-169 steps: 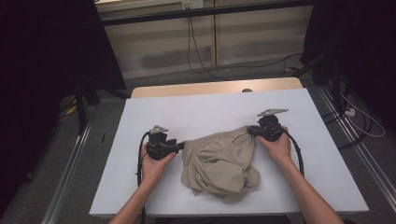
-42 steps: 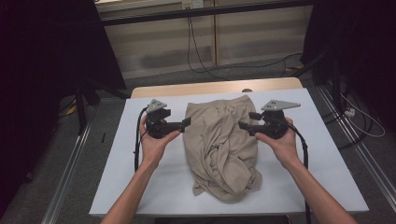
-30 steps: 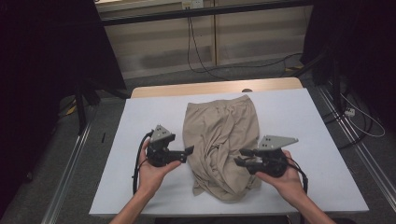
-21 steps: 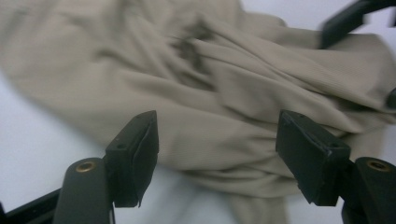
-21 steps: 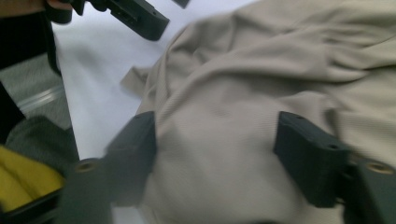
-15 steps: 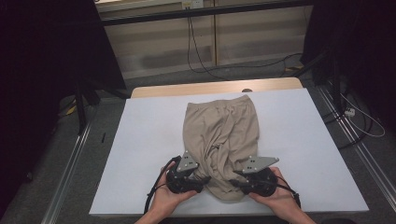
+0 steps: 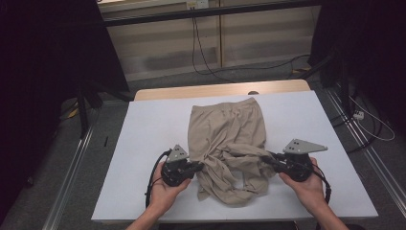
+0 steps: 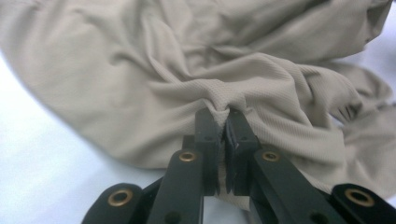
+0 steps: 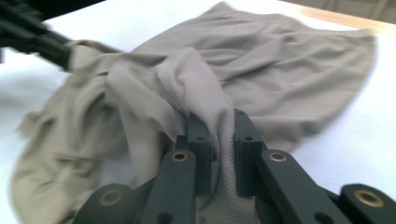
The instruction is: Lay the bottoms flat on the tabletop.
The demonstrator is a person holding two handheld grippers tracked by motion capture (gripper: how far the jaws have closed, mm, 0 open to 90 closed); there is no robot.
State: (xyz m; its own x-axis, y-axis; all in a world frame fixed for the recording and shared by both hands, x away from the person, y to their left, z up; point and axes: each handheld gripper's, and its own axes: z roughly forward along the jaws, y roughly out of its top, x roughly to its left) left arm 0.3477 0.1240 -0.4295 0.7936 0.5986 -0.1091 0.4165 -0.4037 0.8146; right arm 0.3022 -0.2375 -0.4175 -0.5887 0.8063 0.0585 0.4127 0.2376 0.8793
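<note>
A beige garment (image 7: 230, 143) lies crumpled on the white table (image 7: 143, 124), its far part flatter and its near end bunched. My left gripper (image 7: 198, 166) is at the garment's near left edge. Its jaws have just been closing and now pinch a fold of the cloth (image 8: 225, 109) tightly. My right gripper (image 7: 265, 157) is at the near right edge. Its jaws have also just been closing, with a ridge of the cloth (image 9: 219, 112) pressed between them. The cloth stretches between the two grippers. The left gripper (image 9: 42, 39) shows far off in the right gripper view.
A wooden strip (image 7: 215, 91) runs along the table's far edge. Bare white table surface lies left and right of the garment. Metal rails (image 7: 72, 182) flank the table, and cables (image 7: 206, 57) trail over the floor behind it. Dark stands rise at both sides.
Both hands came down from the garment's sides to its near end, then drew apart sideways. Both pairs of jaws closed on the cloth, and the near end is now pulled wider.
</note>
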